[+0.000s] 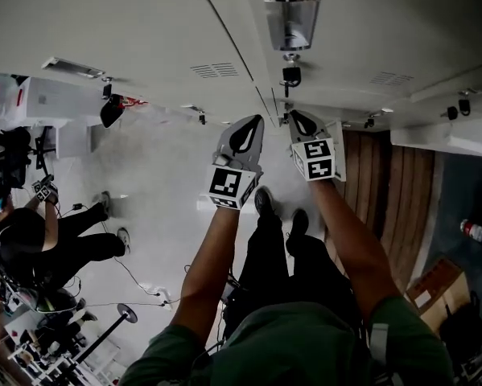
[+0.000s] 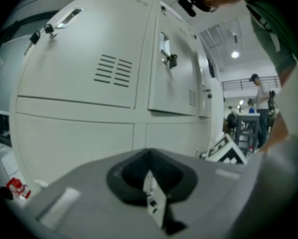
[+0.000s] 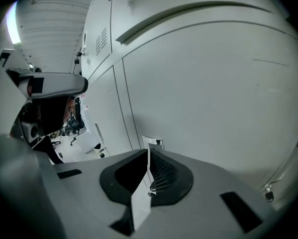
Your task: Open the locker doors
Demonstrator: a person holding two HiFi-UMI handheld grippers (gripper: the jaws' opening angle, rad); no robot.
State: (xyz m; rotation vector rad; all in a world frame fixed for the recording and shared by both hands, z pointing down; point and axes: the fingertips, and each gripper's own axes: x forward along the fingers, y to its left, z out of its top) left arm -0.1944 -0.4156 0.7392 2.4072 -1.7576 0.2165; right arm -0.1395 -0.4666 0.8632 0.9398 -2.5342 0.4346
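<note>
Green cloth of a shirt (image 1: 305,344) fills the bottom of the head view, and two bare forearms are stretched forward from it over dark trousers and shoes. A gripper is carried on each forearm, side by side and close together.

The left gripper (image 1: 245,131) is held with its jaws pressed together; nothing is seen between them in the left gripper view, and they are kept clear of the cabinet front.

The right gripper (image 1: 303,123) is held just beside it, and its jaws are closed on a small shiny metal tab (image 3: 152,143) that sticks up from between their tips. It is brought close to a wide pale door panel (image 3: 213,83).

Straight ahead of both grippers the pale grey locker doors (image 2: 84,59) are ranged in rows. Vent slots (image 2: 113,70) are cut into one upper door, and a key (image 2: 171,59) is hung in the lock of the next door. Whether that door is ajar cannot be told.

Further off, a seated person (image 1: 55,240) is seen on the grey floor side, and another person (image 2: 260,98) is stood by a worktop in the hall.
</note>
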